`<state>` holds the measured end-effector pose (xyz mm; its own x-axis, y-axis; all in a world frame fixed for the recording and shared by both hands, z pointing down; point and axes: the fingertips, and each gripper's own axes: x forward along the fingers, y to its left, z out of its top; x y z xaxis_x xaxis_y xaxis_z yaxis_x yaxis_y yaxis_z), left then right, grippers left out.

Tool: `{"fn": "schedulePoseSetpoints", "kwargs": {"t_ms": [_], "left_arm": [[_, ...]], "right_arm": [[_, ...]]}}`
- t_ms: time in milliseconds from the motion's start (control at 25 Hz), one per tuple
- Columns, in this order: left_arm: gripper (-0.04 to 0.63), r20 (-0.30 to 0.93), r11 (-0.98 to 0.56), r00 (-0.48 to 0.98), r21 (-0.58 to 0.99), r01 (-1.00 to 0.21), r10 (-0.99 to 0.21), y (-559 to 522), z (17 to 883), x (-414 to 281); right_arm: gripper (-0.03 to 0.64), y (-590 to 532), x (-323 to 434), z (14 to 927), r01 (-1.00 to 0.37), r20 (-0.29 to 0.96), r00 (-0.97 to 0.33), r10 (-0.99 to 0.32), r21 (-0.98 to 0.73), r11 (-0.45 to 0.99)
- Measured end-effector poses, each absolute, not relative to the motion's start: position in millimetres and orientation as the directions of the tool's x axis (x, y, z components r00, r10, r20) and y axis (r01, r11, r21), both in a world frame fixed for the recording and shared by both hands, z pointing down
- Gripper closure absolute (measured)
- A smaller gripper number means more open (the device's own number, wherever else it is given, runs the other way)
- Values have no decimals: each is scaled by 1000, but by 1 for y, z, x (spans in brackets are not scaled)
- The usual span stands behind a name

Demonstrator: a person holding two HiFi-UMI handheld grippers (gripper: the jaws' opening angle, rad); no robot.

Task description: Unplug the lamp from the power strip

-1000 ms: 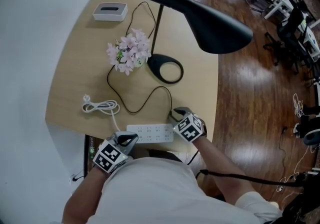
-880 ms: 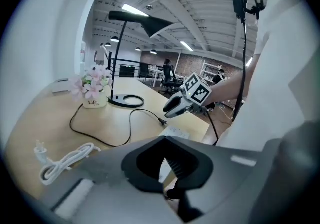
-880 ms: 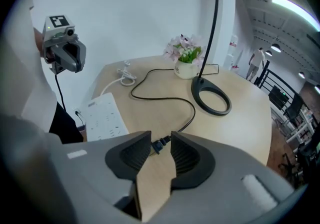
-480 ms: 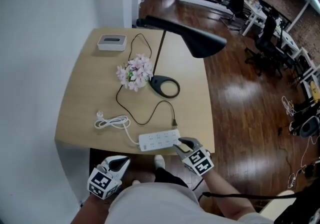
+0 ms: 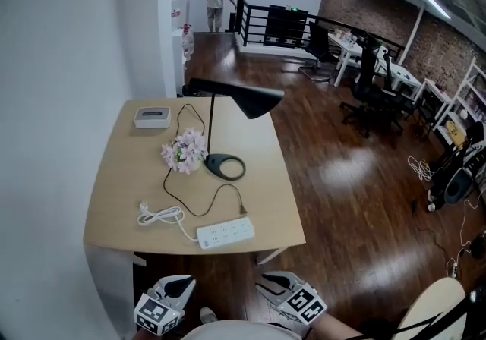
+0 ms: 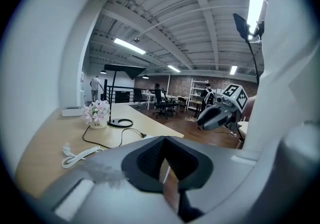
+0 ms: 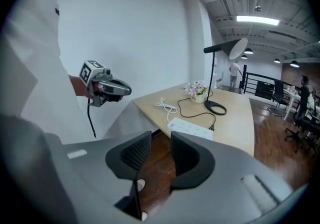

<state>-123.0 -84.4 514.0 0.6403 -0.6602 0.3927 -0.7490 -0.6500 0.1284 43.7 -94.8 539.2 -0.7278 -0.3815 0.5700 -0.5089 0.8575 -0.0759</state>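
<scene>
The black desk lamp stands mid-table with its head over the far right side. Its black cord runs to a plug lying on the wood just behind the white power strip, apart from it as far as I can see. Both grippers hang below the table's front edge, well short of the strip. My left gripper is shut and holds nothing. My right gripper is open and holds nothing. In the right gripper view the strip and plug lie ahead, beyond the jaws.
A pot of pink flowers stands beside the lamp base. A white box sits at the far left corner, and the strip's coiled white cord lies left of it. A white wall runs along the left; wooden floor and office chairs are to the right.
Both grippers have drawn back from the power strip to below the table's front edge. The view has pulled away and up, so the table looks smaller. The plug stays beside the strip.
</scene>
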Motion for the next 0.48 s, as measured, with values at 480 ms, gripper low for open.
{"fn": "schedulePoseSetpoints", "kwargs": {"t_ms": [480], "left_arm": [[591, 299, -539, 550, 128, -833, -780, 28, 489, -14]], "right_arm": [[494, 23, 162, 552, -461, 554, -758, -344, -82, 884]]}}
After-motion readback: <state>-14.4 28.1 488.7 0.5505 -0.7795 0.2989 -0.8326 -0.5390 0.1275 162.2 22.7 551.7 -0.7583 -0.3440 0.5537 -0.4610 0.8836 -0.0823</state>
